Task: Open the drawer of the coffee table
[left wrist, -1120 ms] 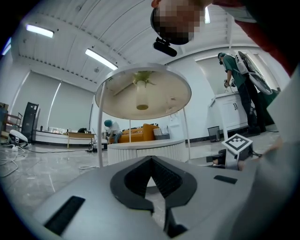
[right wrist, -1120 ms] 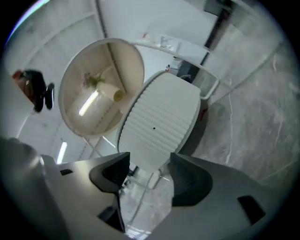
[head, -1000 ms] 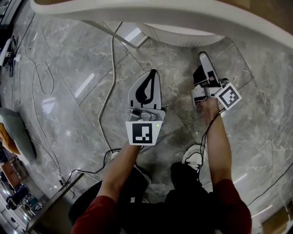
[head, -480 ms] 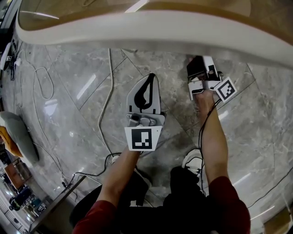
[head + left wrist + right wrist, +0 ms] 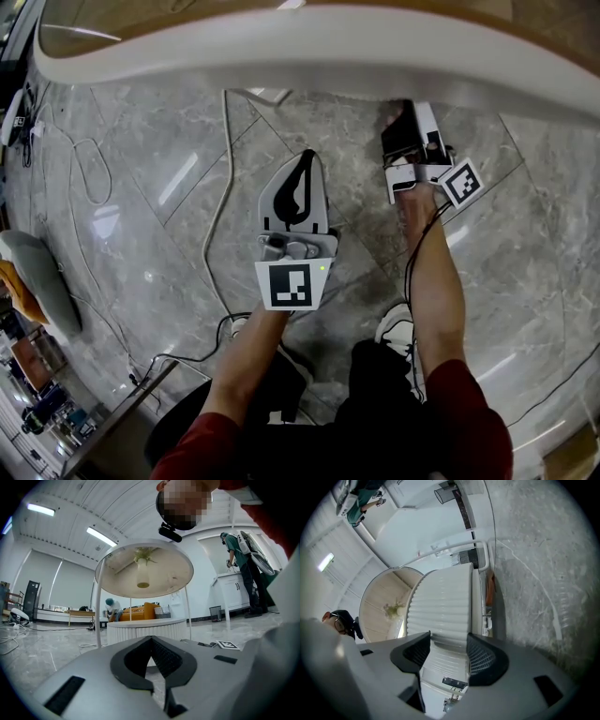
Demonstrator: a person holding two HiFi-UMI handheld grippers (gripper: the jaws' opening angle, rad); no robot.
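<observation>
Drawer seems built into the coffee table's ribbed white drum [image 5: 440, 604] under the round top [image 5: 309, 47]: stiff, slick, likely handleless, so hook an edge; right gripper [image 5: 449, 638] has its jaws wide apart, just narrowing, nothing pinched; left gripper [image 5: 151, 640] is closed on nothing.

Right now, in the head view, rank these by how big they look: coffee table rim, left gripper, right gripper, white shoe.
1. coffee table rim, spanning the frame.
2. left gripper.
3. right gripper, partly under the rim and seemingly farther off, so its rank is unsure.
4. white shoe, partly behind the forearm.
</observation>
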